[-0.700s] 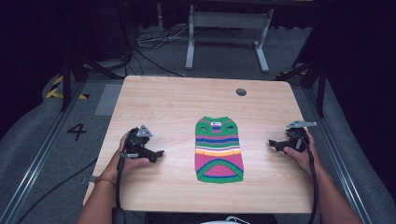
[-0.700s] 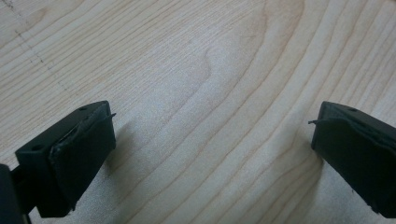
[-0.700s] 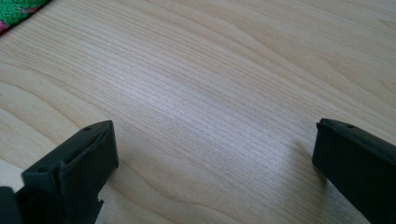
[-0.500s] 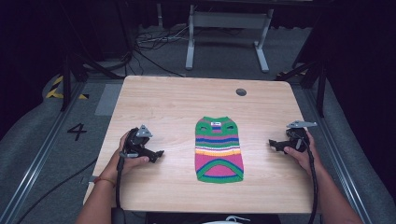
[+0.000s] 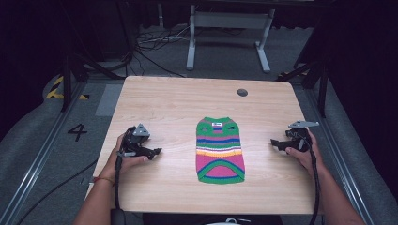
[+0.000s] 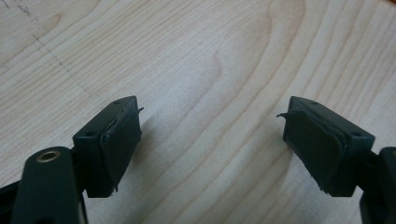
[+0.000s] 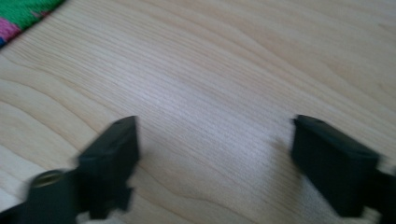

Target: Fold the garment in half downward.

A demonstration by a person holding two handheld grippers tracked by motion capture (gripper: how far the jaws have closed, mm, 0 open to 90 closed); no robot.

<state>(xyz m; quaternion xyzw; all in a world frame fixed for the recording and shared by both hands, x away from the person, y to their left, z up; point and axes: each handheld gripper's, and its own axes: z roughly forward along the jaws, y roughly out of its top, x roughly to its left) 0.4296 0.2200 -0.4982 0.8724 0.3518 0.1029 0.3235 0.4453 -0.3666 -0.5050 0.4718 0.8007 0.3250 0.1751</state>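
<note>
Striped sweater (image 5: 220, 150) lies flat on the surface (image 5: 178, 103) between both units — left hand-held gripper (image 5: 155, 152) and right hand-held gripper (image 5: 274, 143), jaws apart, nothing held.

- A lab or recording studio, not a home.
- A light wooden tabletop (image 5: 178, 101) stands on grey carpet among dark curtains.
- Loose cables (image 5: 155, 42) trail behind its far edge.
- A metal stand (image 5: 227, 21), floor rails (image 5: 35, 154) and a painted floor number (image 5: 77, 132) surround it.

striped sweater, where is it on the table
In the high view the striped sweater lies flat right of the table's middle, between both hand-held grippers, touching neither.
</note>
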